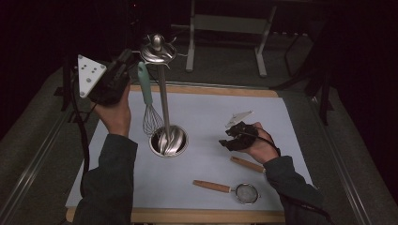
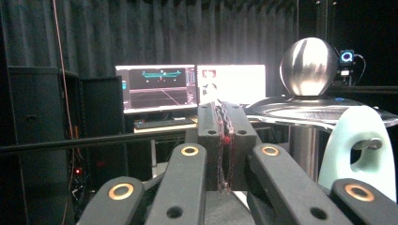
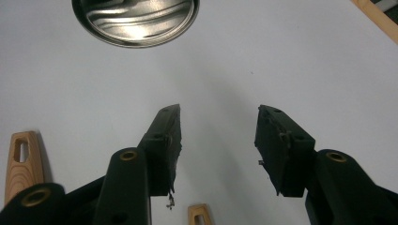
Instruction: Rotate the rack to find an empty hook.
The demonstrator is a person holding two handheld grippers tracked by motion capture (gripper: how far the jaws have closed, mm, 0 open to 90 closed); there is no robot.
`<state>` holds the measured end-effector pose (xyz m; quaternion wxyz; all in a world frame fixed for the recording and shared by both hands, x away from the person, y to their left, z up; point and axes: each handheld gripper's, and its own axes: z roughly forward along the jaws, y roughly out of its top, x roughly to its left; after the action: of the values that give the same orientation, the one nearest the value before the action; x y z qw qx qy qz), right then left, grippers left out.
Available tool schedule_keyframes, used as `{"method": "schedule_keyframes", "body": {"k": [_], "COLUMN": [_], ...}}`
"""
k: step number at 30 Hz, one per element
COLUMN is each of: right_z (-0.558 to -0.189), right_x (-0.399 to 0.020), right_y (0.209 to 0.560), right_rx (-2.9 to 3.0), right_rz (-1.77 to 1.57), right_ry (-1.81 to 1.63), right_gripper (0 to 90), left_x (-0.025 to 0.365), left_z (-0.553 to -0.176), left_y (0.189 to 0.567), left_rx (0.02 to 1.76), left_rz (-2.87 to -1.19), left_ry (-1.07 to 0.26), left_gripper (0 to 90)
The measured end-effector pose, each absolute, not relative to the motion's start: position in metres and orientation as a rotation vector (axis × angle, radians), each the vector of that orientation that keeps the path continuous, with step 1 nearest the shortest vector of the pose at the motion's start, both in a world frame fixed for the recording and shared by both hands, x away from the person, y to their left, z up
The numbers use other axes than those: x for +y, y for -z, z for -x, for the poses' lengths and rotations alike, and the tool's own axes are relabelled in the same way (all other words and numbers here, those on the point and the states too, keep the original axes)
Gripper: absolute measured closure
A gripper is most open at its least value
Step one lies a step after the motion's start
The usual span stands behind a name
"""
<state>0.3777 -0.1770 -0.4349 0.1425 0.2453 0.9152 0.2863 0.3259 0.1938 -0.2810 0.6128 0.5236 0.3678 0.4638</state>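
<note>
- Pale grey mat covers the table [image 1: 211,108], with bare room between the steel stand's round base [image 1: 169,140] and the mat's right edge
- Wooden strips border the mat at front and back
- Left gripper [image 1: 123,63] is raised beside the stand's disc-shaped top [image 1: 158,51]; its jaws are pressed together with nothing between them
- Mint-handled wire whisk [image 1: 147,101] hangs from that top, just beside the upright steel rod
- Right gripper [image 1: 224,137] rests low over the mat, right of the base, jaws well apart and empty
- Wooden-handled small sieve [image 1: 234,190] and a second wooden handle [image 1: 247,164] lie near the front edge
</note>
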Motion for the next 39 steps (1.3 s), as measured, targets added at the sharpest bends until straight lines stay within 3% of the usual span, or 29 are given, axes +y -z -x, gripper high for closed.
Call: {"method": "schedule_keyframes", "body": {"k": [9, 17, 39], "right_z": [-0.377, -0.376, -0.357], "right_x": [-0.183, -0.190, -0.184], "right_y": [0.434, 0.428, 0.443], "right_rx": [2.633, 2.622, 2.683], "right_rz": [-0.734, -0.748, -0.689], "right_ry": [-0.824, -0.831, -0.806], "right_gripper": [49.4, 49.6, 49.6], "left_x": [0.198, 0.207, 0.239], "left_z": [-0.320, -0.308, -0.277], "left_y": [0.283, 0.309, 0.445], "left_rx": [0.843, 0.852, 1.020], "left_rz": [-1.220, -1.255, -1.354], "left_ry": [-1.066, -0.995, -0.833], "left_gripper": [85.8, 83.0, 57.7]}}
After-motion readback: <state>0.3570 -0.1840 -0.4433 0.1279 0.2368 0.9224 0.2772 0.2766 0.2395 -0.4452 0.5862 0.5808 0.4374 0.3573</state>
